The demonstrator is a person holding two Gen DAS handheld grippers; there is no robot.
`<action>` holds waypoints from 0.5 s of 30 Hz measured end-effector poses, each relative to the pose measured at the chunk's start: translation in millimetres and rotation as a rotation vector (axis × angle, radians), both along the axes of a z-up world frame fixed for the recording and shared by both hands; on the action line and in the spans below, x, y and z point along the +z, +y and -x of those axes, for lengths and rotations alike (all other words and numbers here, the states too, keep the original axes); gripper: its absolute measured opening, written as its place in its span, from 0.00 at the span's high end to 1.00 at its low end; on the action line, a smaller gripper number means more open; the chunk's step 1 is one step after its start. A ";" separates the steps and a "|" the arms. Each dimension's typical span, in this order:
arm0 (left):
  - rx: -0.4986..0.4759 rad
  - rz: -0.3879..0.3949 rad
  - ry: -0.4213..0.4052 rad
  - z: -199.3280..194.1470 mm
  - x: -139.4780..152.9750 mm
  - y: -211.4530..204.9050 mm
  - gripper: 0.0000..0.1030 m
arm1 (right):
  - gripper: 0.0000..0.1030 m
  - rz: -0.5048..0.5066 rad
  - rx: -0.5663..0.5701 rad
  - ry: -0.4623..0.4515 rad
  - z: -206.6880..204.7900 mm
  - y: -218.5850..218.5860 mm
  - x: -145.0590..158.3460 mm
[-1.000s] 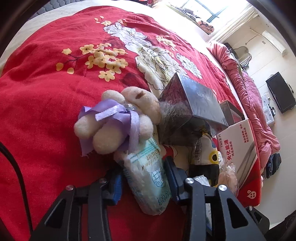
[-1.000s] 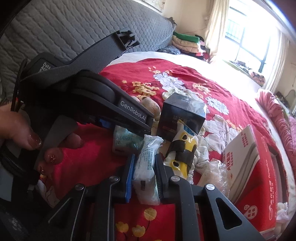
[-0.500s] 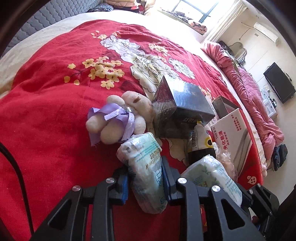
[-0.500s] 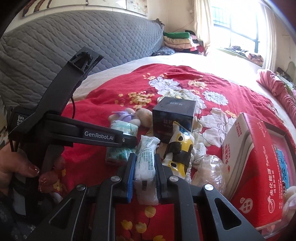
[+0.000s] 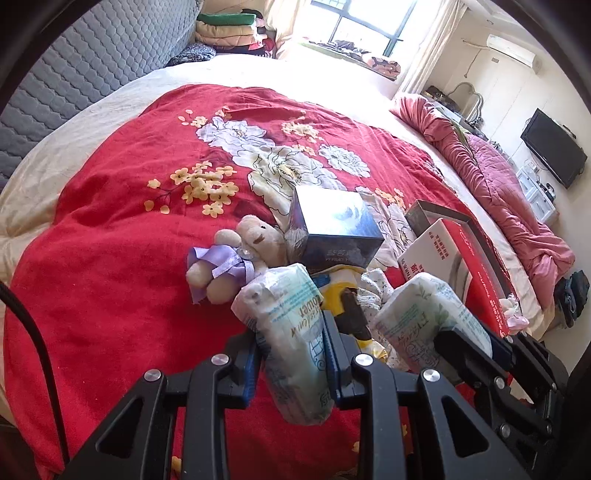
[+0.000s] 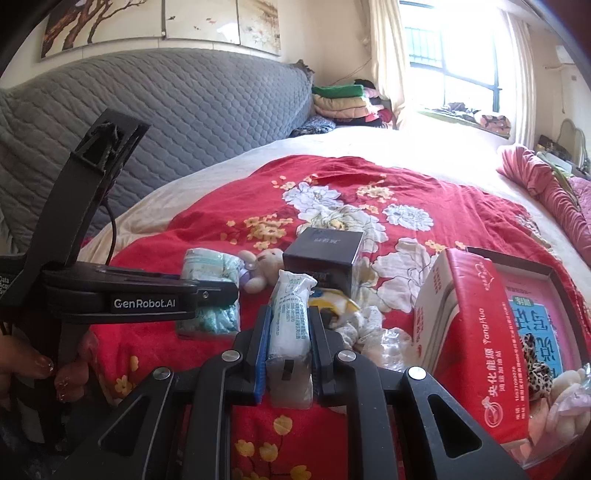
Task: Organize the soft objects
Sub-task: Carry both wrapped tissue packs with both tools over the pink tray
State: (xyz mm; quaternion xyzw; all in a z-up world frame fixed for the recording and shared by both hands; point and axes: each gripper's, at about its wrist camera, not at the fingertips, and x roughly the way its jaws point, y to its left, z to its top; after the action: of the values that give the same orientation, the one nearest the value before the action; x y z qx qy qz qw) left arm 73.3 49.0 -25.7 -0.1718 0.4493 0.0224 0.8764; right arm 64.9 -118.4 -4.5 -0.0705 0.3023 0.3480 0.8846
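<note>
Both grips look firm: the left gripper (image 5: 291,363) pinches a soft white plastic-wrapped tissue pack with teal print (image 5: 291,332), the right gripper (image 6: 288,350) a slimmer white tissue pack (image 6: 290,325). Best carry both level, clear of the black square box (image 5: 336,229) behind them, on the red floral quilt (image 5: 129,240) below a grey quilted headboard (image 6: 184,122).

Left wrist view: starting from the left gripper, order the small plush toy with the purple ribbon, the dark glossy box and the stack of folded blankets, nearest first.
1. Small plush toy with the purple ribbon, just ahead, slightly left.
2. Dark glossy box, behind the toy, to the right.
3. Stack of folded blankets, far off, past the bed's end by the window.
</note>
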 end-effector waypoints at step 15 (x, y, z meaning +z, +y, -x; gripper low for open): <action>-0.108 -0.058 -0.092 2.2 58.7 -67.5 0.71 | 0.82 -0.122 -0.125 -0.076 9.6 -63.4 49.3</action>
State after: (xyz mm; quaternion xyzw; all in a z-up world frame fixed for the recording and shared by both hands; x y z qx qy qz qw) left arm 71.2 -18.5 33.0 -0.1225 0.4164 -0.0197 0.9007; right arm 55.3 -181.8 44.8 -0.0108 0.2504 0.3069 0.9181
